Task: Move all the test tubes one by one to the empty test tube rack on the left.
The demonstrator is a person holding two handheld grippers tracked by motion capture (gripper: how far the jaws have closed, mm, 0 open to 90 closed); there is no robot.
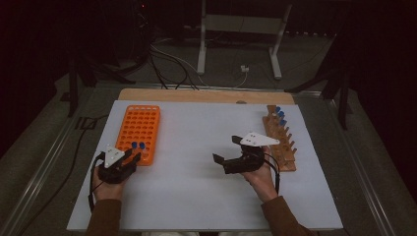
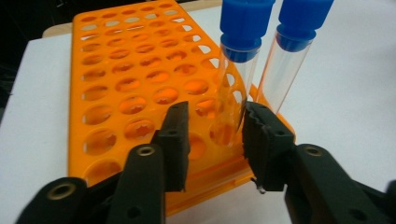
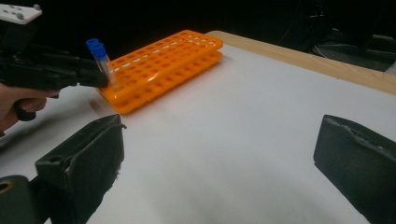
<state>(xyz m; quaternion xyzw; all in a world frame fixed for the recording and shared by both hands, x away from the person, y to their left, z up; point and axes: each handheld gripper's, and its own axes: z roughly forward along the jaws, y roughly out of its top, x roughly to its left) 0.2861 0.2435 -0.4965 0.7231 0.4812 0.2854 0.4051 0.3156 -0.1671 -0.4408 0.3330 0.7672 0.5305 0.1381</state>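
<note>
An orange tube rack (image 1: 139, 130) (image 2: 121, 70) (image 3: 163, 60) lies at the left of the white table. Two clear tubes with blue caps (image 1: 137, 145) stand upright in its near corner holes. My left gripper (image 1: 134, 158) (image 2: 215, 126) is open at that corner. The nearer tube (image 2: 236, 84) stands between its jaws, with a gap to the left pad, and the second tube (image 2: 289, 60) stands just beyond. My right gripper (image 1: 226, 149) (image 3: 219, 149) hangs wide open over the middle of the table, holding nothing. The left gripper (image 3: 105, 79) also shows by the tubes (image 3: 103, 60) in the right gripper view.
A wooden tube rack (image 1: 281, 142) lies along the table's right side, with several blue-capped tubes (image 1: 279, 114) at its far end. A wooden strip (image 1: 206, 95) runs along the table's far edge. Cables and a metal stand lie on the floor beyond.
</note>
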